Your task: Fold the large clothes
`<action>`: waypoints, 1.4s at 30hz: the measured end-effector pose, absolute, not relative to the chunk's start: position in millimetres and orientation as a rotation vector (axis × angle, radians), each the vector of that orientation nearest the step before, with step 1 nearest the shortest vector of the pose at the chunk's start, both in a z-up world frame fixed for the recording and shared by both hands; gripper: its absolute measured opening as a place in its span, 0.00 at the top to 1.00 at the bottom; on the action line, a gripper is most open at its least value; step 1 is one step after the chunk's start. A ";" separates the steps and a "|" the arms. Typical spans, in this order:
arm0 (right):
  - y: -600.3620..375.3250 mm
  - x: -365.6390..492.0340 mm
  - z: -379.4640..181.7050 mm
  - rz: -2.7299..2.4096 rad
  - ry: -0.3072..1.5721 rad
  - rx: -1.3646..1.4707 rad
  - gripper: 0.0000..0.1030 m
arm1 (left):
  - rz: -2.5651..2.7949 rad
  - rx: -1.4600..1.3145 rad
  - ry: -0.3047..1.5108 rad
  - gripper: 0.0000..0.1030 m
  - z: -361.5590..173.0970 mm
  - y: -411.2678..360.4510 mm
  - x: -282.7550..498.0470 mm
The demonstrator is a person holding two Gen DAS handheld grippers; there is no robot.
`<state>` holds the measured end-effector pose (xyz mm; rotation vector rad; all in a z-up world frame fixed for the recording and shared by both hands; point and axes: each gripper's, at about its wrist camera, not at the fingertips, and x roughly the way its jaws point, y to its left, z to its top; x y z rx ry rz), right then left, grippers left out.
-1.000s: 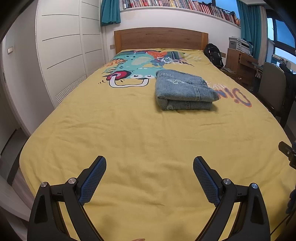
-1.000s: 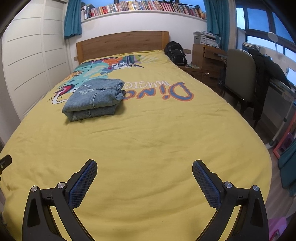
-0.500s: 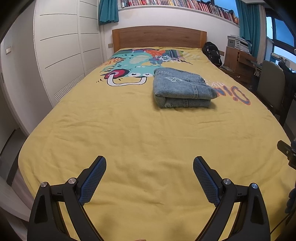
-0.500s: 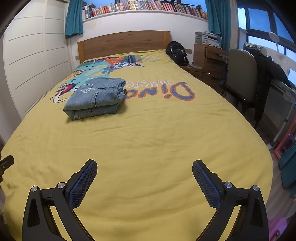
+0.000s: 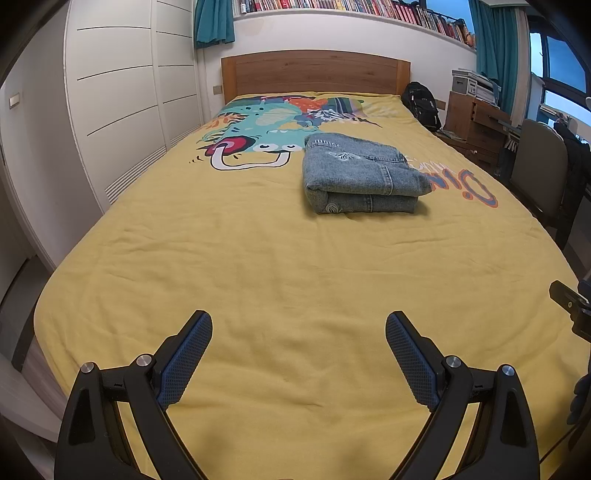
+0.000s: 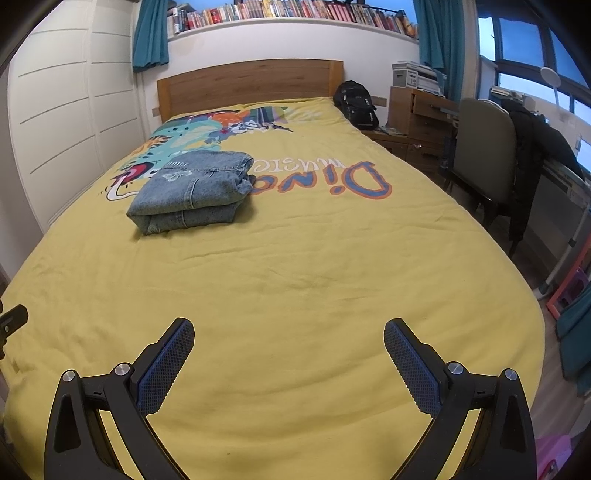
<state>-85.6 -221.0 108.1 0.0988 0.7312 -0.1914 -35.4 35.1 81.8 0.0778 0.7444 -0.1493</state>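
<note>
Your left gripper (image 5: 298,334) hangs over the near end of the bed, its two blue-padded fingers (image 5: 186,354) spread wide with nothing between them but bare cover. Your right gripper (image 6: 288,343) is in the same condition: fingers fully apart, holding nothing, also above the near edge. A black part of the right tool shows at the right margin of the left wrist view, and a black part of the left tool at the left margin of the right wrist view, so the two tools sit side by side.

The yellow duvet (image 5: 280,266) beneath them lies flat with light creasing.

Farther up the bed, well apart from both grippers, the folded denim garment (image 5: 360,173) rests as a compact stack (fold edge towards you, a small embroidered motif on top). It lies on the duvet partly over the cartoon dinosaur print (image 5: 258,144), with the "Dino" lettering (image 6: 340,181) just to its right.

Beyond it stands the wooden headboard (image 5: 314,72). A black backpack (image 6: 356,103) leans at the far right corner of the bed. White wardrobe doors (image 5: 122,92) run along the left side, a chair (image 6: 484,162) draped with a dark jacket stands on the right, and a shelf of books (image 6: 295,11) spans the far wall.
</note>
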 end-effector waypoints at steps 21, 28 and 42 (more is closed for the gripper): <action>-222.7 -85.9 101.5 -0.199 0.750 0.098 0.00 | -0.149 0.073 0.779 0.10 71.6 36.0 -33.1; -222.8 -85.9 101.1 -0.199 0.751 0.097 0.00 | -0.147 0.075 0.783 0.10 69.9 35.2 -31.4; -224.4 -87.8 95.3 -0.200 0.757 0.094 0.00 | -0.143 0.065 0.806 0.10 62.5 38.9 -31.0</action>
